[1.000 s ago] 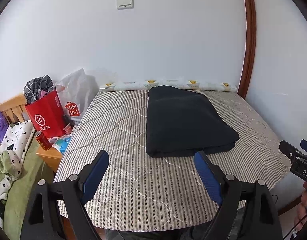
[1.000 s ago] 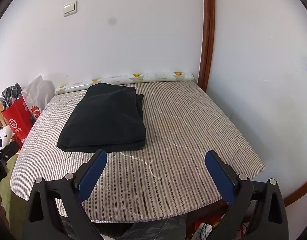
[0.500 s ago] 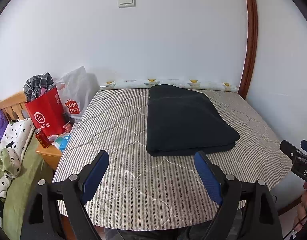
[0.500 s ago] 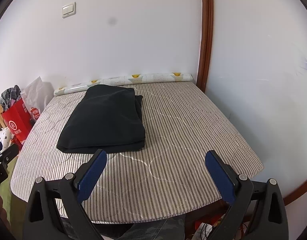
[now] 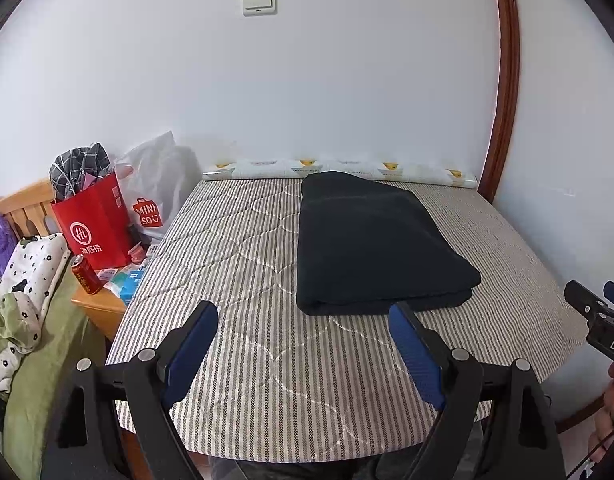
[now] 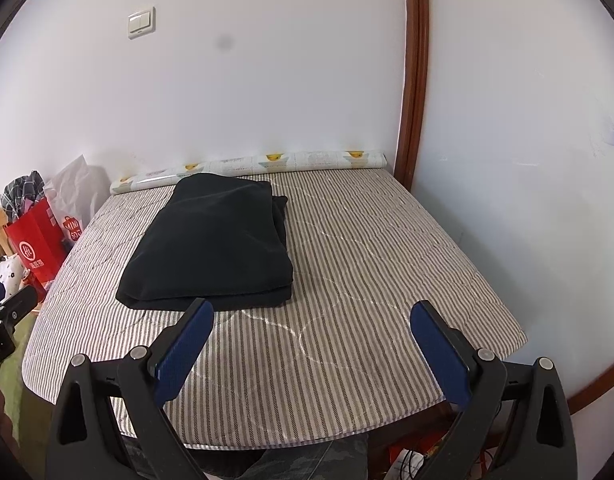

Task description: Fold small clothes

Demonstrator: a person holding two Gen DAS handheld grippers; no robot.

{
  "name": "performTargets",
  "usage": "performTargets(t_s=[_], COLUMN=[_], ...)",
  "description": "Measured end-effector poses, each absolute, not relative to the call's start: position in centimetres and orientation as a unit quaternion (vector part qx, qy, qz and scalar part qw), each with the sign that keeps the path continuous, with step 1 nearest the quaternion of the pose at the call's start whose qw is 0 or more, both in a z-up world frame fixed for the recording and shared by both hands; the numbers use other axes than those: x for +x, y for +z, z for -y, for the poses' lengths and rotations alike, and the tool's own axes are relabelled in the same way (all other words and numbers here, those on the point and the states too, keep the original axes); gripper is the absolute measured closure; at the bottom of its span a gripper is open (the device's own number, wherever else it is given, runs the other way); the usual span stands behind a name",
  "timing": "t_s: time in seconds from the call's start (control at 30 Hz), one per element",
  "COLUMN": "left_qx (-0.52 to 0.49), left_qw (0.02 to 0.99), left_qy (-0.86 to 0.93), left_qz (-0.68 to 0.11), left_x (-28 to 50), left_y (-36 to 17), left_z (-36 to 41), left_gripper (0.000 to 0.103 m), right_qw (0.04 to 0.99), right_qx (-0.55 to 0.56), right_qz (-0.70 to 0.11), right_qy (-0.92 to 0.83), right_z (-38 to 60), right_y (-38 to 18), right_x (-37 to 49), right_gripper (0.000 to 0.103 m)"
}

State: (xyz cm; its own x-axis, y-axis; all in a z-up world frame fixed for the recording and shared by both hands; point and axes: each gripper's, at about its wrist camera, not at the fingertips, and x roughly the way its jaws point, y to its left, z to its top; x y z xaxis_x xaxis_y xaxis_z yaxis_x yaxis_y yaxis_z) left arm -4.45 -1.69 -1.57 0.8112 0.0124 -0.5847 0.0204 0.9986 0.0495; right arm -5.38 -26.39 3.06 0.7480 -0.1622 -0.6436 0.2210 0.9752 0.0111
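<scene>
A dark folded garment lies flat in a thick rectangle on the striped quilted table cover; it also shows in the right wrist view. My left gripper is open and empty, above the near part of the cover, just short of the garment's near edge. My right gripper is open and empty, above the near right part of the cover, to the right of the garment. Each gripper's tip shows at the edge of the other's view.
A rolled patterned mat lies along the back wall. Left of the table stand a red paper bag, a white plastic bag, a red can on a wooden stand, and bedding. A wooden frame post rises at the back right.
Both grippers have drifted slightly, so the garment and table sit a little differently in view. Both stay open and empty. The garment has not moved.
</scene>
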Motion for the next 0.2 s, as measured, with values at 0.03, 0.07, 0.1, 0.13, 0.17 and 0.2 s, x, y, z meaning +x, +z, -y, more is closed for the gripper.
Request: performTargets(t_s=[0.03, 0.07, 0.1, 0.13, 0.17, 0.2], left_qx=[0.026, 0.025, 0.024, 0.022, 0.02, 0.017], left_qw=[0.951, 0.951, 0.951, 0.951, 0.951, 0.95], left_qy=[-0.002, 0.0, 0.001, 0.002, 0.004, 0.006], left_qz=[-0.307, -0.308, -0.308, -0.309, -0.31, -0.311], left_x=[-4.33, -4.18, -4.01, -3.84, -3.62, -3.35], left_y=[-1.57, -1.58, -1.62, -1.63, -1.66, -1.68], left_z=[1.6, 1.46, 1.3, 1.18, 1.0, 0.79], left_gripper=[0.017, 0.017, 0.017, 0.017, 0.017, 0.017], right_qw=[0.934, 0.934, 0.935, 0.935, 0.935, 0.936], right_qx=[0.042, 0.042, 0.042, 0.042, 0.042, 0.04], right_qz=[-0.339, -0.338, -0.338, -0.337, -0.337, -0.335], right_qy=[-0.103, -0.102, -0.102, -0.101, -0.1, -0.099], right_z=[26.43, 26.54, 26.59, 26.71, 26.79, 26.77], right_y=[3.14, 3.19, 3.26, 3.33, 3.4, 3.5], right_x=[-5.34, -5.27, -5.25, -5.12, -4.97, -4.84], right_gripper=[0.005, 0.005, 0.005, 0.005, 0.005, 0.005])
